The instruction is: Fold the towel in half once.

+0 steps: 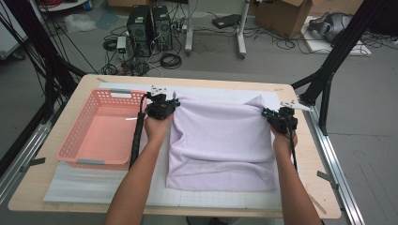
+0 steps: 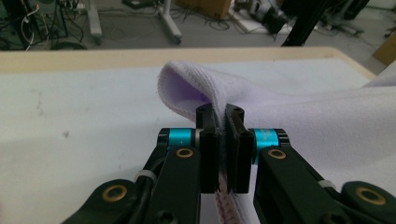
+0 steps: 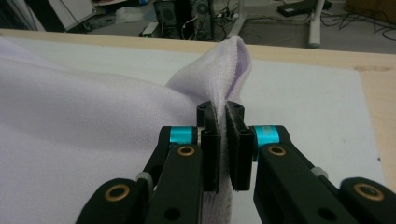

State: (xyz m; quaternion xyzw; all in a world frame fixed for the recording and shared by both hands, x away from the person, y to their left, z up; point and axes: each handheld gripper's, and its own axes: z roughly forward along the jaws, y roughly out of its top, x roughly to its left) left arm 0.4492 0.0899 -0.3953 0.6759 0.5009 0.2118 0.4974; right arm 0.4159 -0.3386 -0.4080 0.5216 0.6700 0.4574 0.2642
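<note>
Towel (image 1: 220,140) is lying on the counter (image 1: 300,154), far corners clamped in the left hand-held gripper (image 2: 222,122) and right hand-held gripper (image 3: 222,119); both should be lifting evenly, keeping the edge taut.

No legible text, label, brand, number or sign found on any surface inspected. The white gridded mat (image 1: 211,199) covering the pale wooden table (image 1: 324,197) carries ruled lines only, without readable figures. Items on the floor beyond the table are too small and blurred to read.
</note>
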